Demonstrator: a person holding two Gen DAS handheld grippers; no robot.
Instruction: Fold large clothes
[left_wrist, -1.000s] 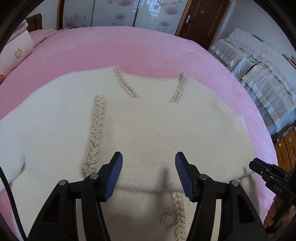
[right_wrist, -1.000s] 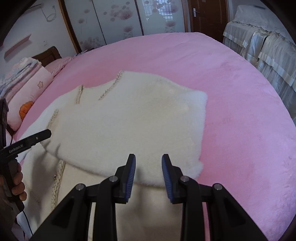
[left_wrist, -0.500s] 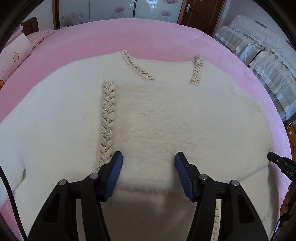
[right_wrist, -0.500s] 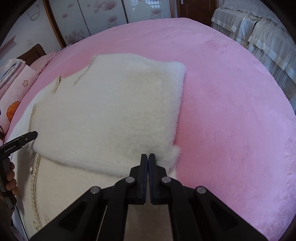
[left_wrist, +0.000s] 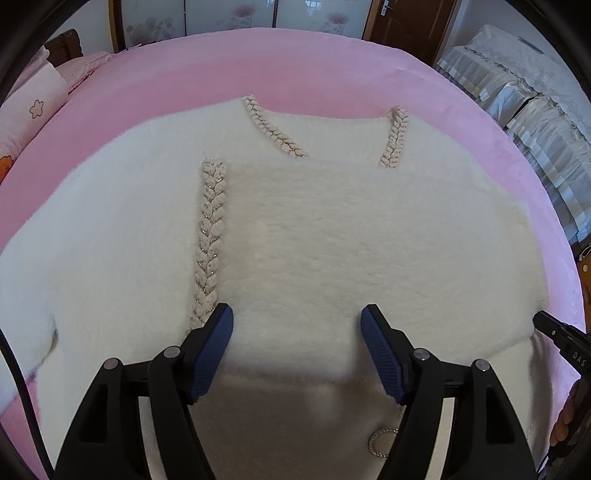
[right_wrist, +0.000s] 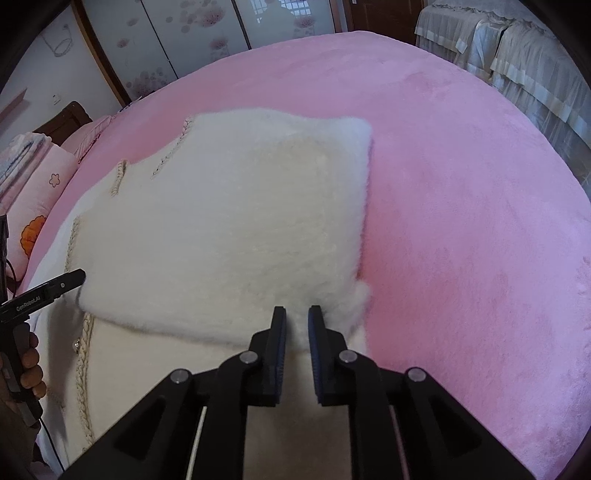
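Right wrist, cardigan (right_wrist: 229, 229) fold between fingers (right_wrist: 277, 332)

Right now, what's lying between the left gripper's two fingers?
In the left wrist view, only the fuzzy cream cardigan shows between the open left gripper fingers, specifically its folded-over panel's edge.

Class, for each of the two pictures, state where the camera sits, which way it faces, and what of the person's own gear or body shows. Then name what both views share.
Left wrist: sits on the left hand-held gripper, jaws wide open, facing along the fluffy cream knitted cardigan towards its neckline; the right hand-held gripper's tip shows at the right edge.
Right wrist: sits on the right hand-held gripper, jaws narrowly apart, over the folded panel's near corner; the person's left hand shows at the left edge.
Shared: cardigan, pink plush bedspread.
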